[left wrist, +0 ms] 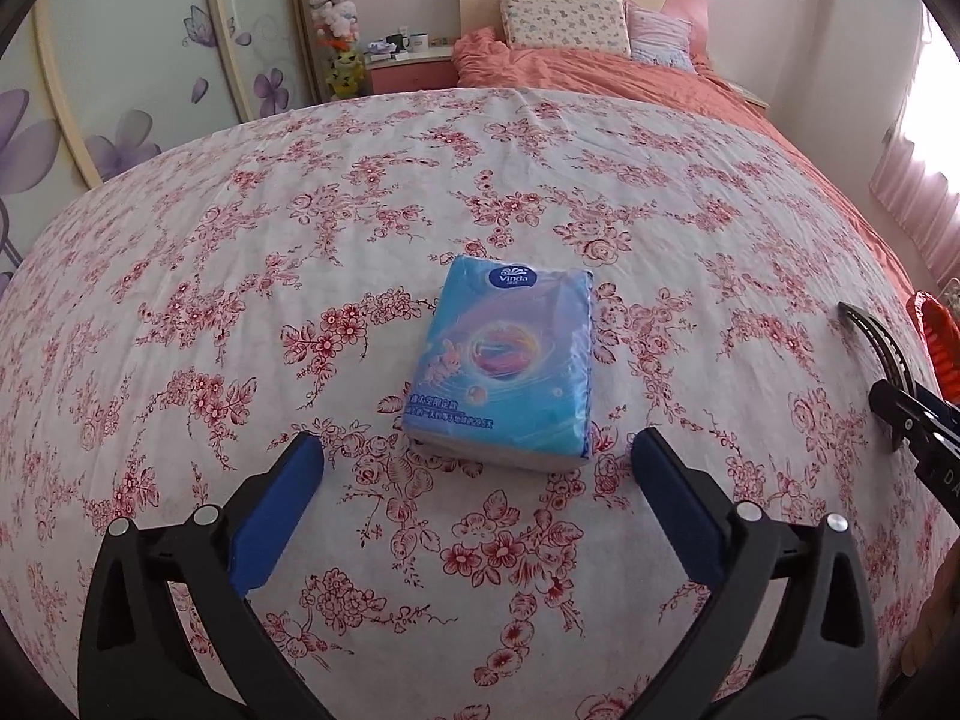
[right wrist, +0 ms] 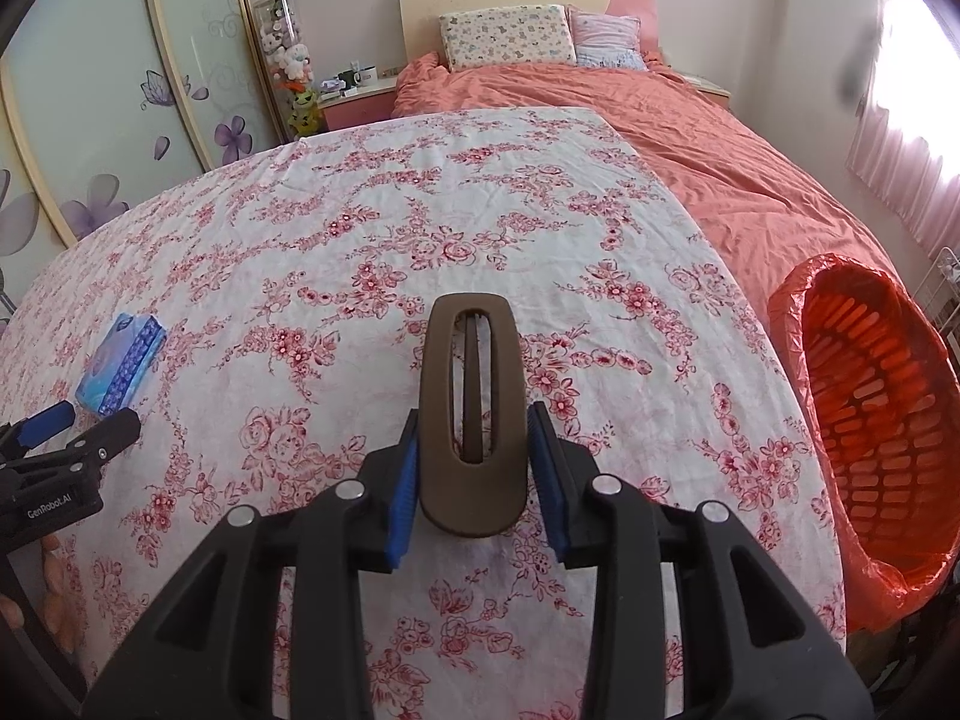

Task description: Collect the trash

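Tissue pack (left wrist: 503, 360), blue and film-wrapped, lying flat on the floral sheet (left wrist: 360, 228) of the bed, just ahead of the left hand-held gripper (left wrist: 477, 453), whose blue pads (left wrist: 282, 510) stand wide apart on either side of the pack's near end without touching it. Brown hair clip (right wrist: 471, 414), an elongated slotted oval, is clamped across its width between the pads of the right hand-held gripper (right wrist: 474, 462), its long axis pointing forward along the fingers and its tip clear of the sheet. Orange-lined waste basket (right wrist: 882, 414) stands at the right edge of the bed, mouth tilted toward the clip. The step in hand appears to be the transfer of the clip to the basket: the right hand-held gripper should probably carry it sideways over the rim and part its pads only once the clip is above the open mouth, since the loose liner at the rim could catch it. For the pack, a grasp across the narrower width, pads set low on the side walls, seems soundest; the slick film may slip and the soft bedding gives under pressure.
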A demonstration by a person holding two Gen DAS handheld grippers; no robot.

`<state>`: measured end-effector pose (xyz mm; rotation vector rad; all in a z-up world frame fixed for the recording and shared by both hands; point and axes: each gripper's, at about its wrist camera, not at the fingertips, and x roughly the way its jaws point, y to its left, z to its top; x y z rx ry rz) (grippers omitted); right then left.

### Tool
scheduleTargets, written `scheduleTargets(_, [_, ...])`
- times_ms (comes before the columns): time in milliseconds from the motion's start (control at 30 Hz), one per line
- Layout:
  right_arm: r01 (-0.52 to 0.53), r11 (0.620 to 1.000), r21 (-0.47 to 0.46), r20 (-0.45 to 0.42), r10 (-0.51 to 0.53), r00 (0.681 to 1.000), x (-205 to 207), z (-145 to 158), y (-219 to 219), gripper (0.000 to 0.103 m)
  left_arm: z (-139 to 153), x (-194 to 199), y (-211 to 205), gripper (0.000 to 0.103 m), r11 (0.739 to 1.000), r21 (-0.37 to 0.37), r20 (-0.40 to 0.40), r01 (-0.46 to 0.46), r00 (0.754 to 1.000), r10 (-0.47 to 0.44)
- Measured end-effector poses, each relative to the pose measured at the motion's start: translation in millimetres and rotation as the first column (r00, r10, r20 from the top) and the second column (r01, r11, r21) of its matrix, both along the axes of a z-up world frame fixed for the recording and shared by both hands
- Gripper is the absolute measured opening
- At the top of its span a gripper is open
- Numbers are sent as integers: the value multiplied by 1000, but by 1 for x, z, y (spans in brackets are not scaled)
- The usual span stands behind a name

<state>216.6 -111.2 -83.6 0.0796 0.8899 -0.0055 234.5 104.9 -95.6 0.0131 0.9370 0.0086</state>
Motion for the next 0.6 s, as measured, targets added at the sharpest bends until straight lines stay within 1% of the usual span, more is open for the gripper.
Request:
scheduleTargets(100, [0,1000,-1,0,0,1000,0,0,0,35,1,1,0,100,1000,-7,4,5,1000,-5])
scheduleTargets(167, [0,1000,-2,0,0,1000,0,0,0,35,4,2,0,90,1000,-27,24,6,1000,-5])
scheduleTargets(200, [-1,1000,-1,0,1,1000,0,0,0,36,5,3,-1,82,1000,-25,28,6,1000,-5])
scheduleTargets(267, [0,1000,-1,0,0,1000,0,0,0,36,6,8,-6,78,1000,-13,26,19,999,-18])
scheduleTargets(333, [0,1000,0,0,0,1000,0,0,0,36,6,12,-9,71,999,7,32,33,999,-33])
scheduleTargets(367, [0,1000,2,0,0,1000,0,0,0,36,7,13,-10,70,999,2,32,40,999,-40])
scheduleTargets(433, [0,1000,-1,0,0,1000,0,0,0,36,7,16,-10,61,999,3,33,45,998,-45])
scheduleTargets(467, [0,1000,-1,0,0,1000,0,0,0,36,8,17,-10,58,999,2,35,46,998,-46])
scheduleTargets(500, [3,1000,-5,1,-3,1000,0,0,0,35,8,18,-10,54,999,1,39,49,998,-49])
scheduleTargets(533, [7,1000,-9,2,-7,1000,-1,0,0,32,8,18,-11,53,999,2,42,53,998,-53])
scheduleTargets(600, [3,1000,-2,4,-3,1000,-1,0,-1,32,8,16,-12,53,998,8,49,57,997,-57])
